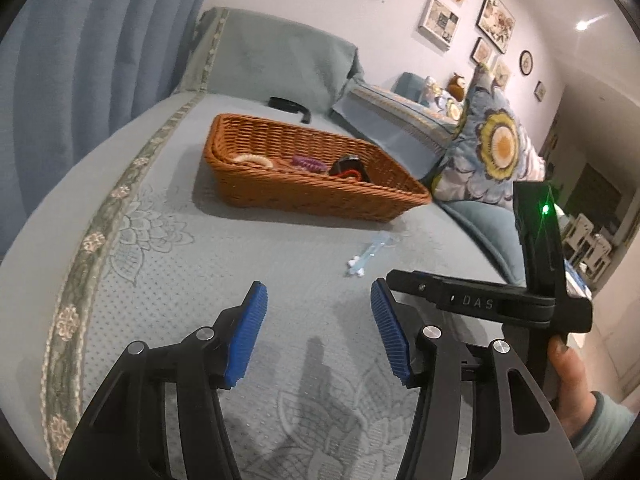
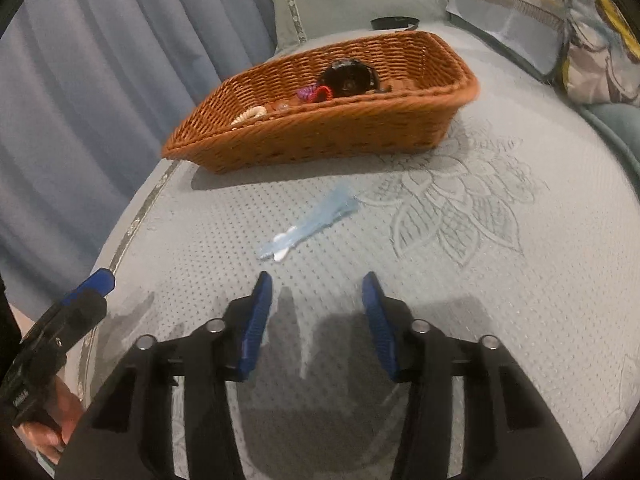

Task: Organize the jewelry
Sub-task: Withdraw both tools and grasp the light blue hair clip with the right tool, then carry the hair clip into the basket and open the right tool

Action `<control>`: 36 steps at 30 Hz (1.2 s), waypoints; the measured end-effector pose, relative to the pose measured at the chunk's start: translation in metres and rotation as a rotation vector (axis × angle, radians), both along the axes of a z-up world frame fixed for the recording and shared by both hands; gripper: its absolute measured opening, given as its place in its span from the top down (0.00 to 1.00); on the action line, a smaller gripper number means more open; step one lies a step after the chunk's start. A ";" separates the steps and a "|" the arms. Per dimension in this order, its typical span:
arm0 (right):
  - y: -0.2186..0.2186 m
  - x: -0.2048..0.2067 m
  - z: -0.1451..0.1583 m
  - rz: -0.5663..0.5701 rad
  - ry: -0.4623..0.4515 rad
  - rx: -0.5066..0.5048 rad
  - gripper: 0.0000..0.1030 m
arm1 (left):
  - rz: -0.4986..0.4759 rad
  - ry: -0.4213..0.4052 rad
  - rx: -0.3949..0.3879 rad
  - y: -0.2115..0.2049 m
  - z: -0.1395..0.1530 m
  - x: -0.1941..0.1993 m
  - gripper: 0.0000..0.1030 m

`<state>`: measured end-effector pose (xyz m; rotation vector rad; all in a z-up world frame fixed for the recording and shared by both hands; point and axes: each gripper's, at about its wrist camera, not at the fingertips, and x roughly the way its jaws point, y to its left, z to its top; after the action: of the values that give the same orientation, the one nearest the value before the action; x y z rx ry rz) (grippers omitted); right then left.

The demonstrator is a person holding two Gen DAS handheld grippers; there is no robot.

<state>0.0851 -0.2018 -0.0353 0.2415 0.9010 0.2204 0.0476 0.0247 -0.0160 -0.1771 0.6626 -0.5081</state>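
1. Both sets of tongs are parted and empty: the right tongs [image 2: 317, 280] hang just short of the pale blue hair clip [image 2: 310, 222], and the left tongs [image 1: 316, 292] hover beside them. A grab could miss, because the clip lies flat and thin on the quilted sofa cover [image 2: 460, 280] and looks nearly the same colour as it.
2. The clip lies slantwise to the right tongs. Closing across its length could make it pivot or squirt out sideways.
3. Pressing down could snag the textured fabric, so the pads pinch cloth along with the clip.
4. The wicker basket [image 2: 320, 128], already holding hair ties and a dark round item, sits close behind the clip. A hasty carry could knock its near wall or drop the clip short.
5. The two tools are crowded together and could collide.
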 end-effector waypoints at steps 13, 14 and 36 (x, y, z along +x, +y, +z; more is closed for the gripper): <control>0.020 0.049 -0.004 -0.015 0.014 -0.058 0.62 | 0.063 0.034 -0.030 0.015 0.001 0.010 0.49; 0.022 0.052 -0.004 -0.012 0.013 -0.068 0.62 | 0.066 0.040 -0.035 0.016 0.000 0.010 0.49; 0.048 0.020 0.000 0.085 -0.053 -0.154 0.92 | 0.055 0.027 0.007 0.008 -0.001 0.012 0.49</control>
<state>0.1050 -0.1539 -0.0353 0.0541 0.8722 0.2342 0.0599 0.0327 -0.0175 -0.1957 0.6835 -0.4508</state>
